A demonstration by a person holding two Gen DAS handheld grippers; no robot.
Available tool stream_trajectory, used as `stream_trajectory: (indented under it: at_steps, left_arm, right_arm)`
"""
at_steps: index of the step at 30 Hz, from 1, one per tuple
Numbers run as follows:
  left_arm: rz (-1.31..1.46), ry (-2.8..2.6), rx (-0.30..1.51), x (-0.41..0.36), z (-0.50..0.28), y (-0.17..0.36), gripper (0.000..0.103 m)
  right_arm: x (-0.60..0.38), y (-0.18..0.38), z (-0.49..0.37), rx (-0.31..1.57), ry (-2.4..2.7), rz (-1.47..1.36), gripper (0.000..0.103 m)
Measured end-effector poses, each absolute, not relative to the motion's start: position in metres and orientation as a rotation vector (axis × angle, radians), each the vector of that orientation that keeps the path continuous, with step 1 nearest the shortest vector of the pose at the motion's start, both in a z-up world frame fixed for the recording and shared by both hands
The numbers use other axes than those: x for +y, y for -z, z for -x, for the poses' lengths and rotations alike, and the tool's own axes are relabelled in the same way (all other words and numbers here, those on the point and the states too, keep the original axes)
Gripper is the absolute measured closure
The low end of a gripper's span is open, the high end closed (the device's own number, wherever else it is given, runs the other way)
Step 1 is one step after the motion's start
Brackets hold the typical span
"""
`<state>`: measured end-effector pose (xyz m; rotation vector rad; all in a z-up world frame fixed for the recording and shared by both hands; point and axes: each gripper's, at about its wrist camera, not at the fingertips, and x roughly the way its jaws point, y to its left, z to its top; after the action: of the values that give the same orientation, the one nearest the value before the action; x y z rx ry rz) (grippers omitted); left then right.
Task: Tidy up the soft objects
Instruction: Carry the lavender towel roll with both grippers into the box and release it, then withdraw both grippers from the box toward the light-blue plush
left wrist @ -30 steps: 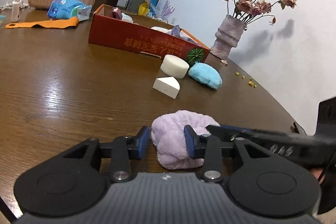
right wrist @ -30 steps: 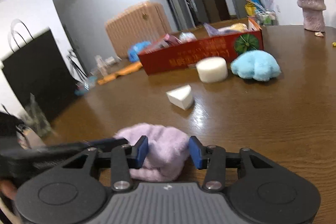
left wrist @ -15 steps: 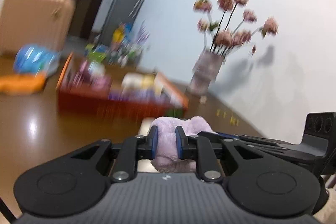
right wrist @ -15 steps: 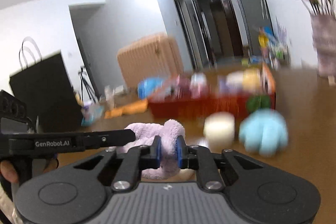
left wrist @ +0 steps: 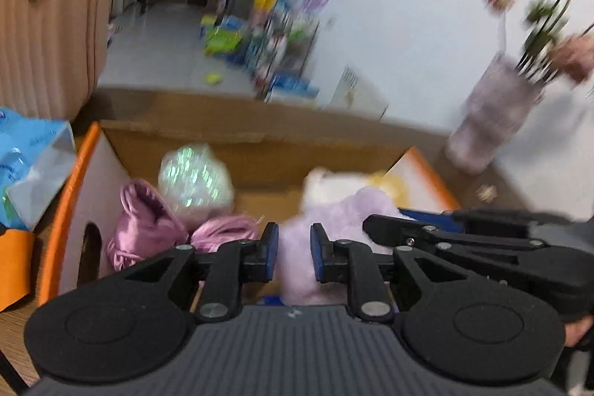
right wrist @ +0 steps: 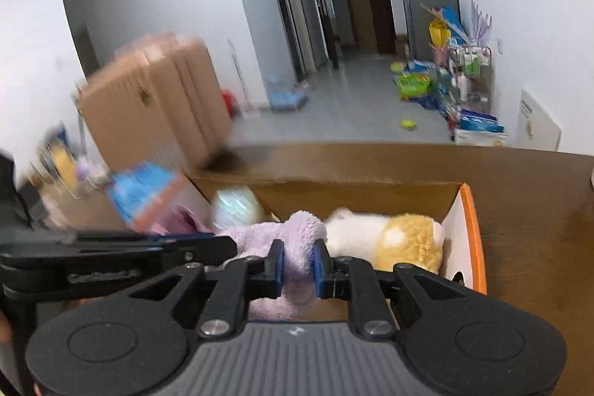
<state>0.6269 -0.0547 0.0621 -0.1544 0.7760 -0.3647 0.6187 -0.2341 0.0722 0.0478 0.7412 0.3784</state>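
A lilac plush toy (left wrist: 356, 210) hangs over the open cardboard box with an orange rim (left wrist: 185, 143), gripped from both sides. My left gripper (left wrist: 293, 247) is shut on its left part, blue pads pressing the fur. My right gripper (right wrist: 297, 266) pinches the toy's (right wrist: 297, 229) other end; its jaws are opening, pads still on the fur. In the box (right wrist: 471, 229) lie a white and yellow plush (right wrist: 389, 232), a pink satin cloth (left wrist: 148, 221) and a shiny iridescent bundle (left wrist: 193, 177).
A peach suitcase (left wrist: 48, 17) stands at the left behind the box. A blue packet (left wrist: 26, 158) and an orange strap (left wrist: 15, 266) lie left of it. A vase of dried flowers (left wrist: 493, 128) stands at the right on the brown table (right wrist: 519, 192).
Both grippers closed on the lilac plush, lifted it off the table and carried it forward to above the box. The foam pieces and blue plush have dropped out of view.
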Motion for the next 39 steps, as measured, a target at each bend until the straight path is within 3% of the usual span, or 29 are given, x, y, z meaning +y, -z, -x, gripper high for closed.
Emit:
stream_trajectory:
  at_steps: [2, 4, 5, 9, 14, 18, 26, 31, 39]
  left_arm:
    - [0.148, 0.342, 0.764, -0.052, -0.629, -0.053, 0.071]
    - [0.142, 0.362, 0.737, -0.05, -0.627, -0.05, 0.067]
    - [0.153, 0.371, 0.733, -0.048, -0.625, -0.051, 0.059]
    - [0.128, 0.348, 0.688, -0.047, -0.617, -0.06, 0.047]
    - [0.11, 0.351, 0.661, -0.038, -0.59, -0.086, 0.042]
    - [0.063, 0.343, 0.607, -0.029, -0.551, -0.117, 0.04]
    - [0.027, 0.349, 0.504, -0.01, -0.444, -0.162, 0.031]
    - [-0.007, 0.328, 0.414, -0.01, -0.372, -0.163, 0.024]
    - [-0.007, 0.302, 0.336, -0.027, -0.259, -0.114, 0.018]
  right_arm:
    - [-0.226, -0.061, -0.624, 0.783, -0.349, -0.011, 0.075]
    - [-0.222, -0.056, -0.626, 0.796, -0.338, 0.017, 0.073]
    - [-0.22, -0.055, -0.627, 0.804, -0.334, 0.027, 0.071]
    - [-0.216, -0.049, -0.628, 0.772, -0.268, 0.104, 0.065]
    - [-0.235, -0.081, -0.601, 0.717, -0.308, 0.034, 0.064]
    - [-0.255, -0.127, -0.557, 0.622, -0.308, 0.024, 0.05]
    - [-0.292, -0.177, -0.453, 0.534, -0.313, 0.081, 0.042]
    - [-0.306, -0.168, -0.383, 0.491, -0.34, 0.087, 0.037]
    - [-0.309, -0.105, -0.267, 0.393, -0.338, 0.01, 0.024]
